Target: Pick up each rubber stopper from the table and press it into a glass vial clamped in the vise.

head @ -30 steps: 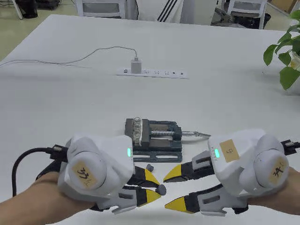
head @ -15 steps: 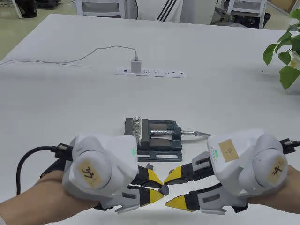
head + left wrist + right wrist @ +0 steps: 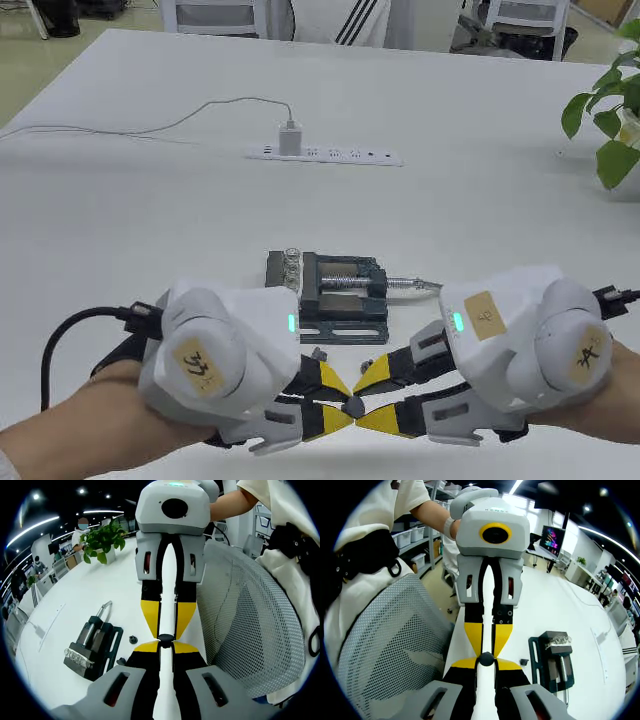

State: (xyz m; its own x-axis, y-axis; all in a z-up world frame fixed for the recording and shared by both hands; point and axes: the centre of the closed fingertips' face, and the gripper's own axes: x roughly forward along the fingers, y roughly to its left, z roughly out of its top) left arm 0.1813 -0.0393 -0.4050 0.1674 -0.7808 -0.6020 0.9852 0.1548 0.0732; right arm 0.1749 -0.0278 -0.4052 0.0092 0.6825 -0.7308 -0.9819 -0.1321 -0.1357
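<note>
I find the two grippers meeting tip to tip at the lower centre of the head view. The left gripper (image 3: 340, 403) and the right gripper (image 3: 365, 404) each have their jaws drawn nearly together, pinching one dark rubber stopper (image 3: 352, 406) from opposite sides. A loose stopper (image 3: 318, 353) lies on the white table (image 3: 150, 220), just below the vise (image 3: 340, 300). The vise clamps a row of glass vials (image 3: 291, 268). Higher in the frame lies a power strip (image 3: 325, 155), with a potted plant (image 3: 605, 120) at the right edge. A mesh chair (image 3: 250, 625) stands beside the table.
</note>
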